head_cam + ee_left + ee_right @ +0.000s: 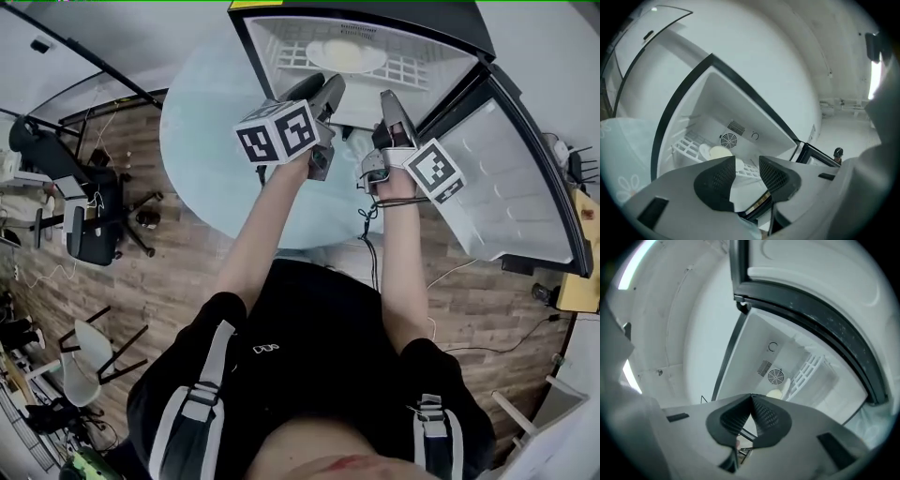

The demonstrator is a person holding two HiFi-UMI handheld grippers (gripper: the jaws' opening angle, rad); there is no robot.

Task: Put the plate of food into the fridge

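Left gripper (747, 161) jaws stand partly apart, empty; right gripper (751, 397) jaws meet, empty.

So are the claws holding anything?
Nothing: left claw open and empty, right claw shut on nothing; the plate sits in the fridge.

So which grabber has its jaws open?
The left gripper: its jaws stand apart with nothing between them, while the right gripper has its jaw tips touching.

Plate (718, 152) on fridge shelf (686, 145) (fingers (717, 180) apart)
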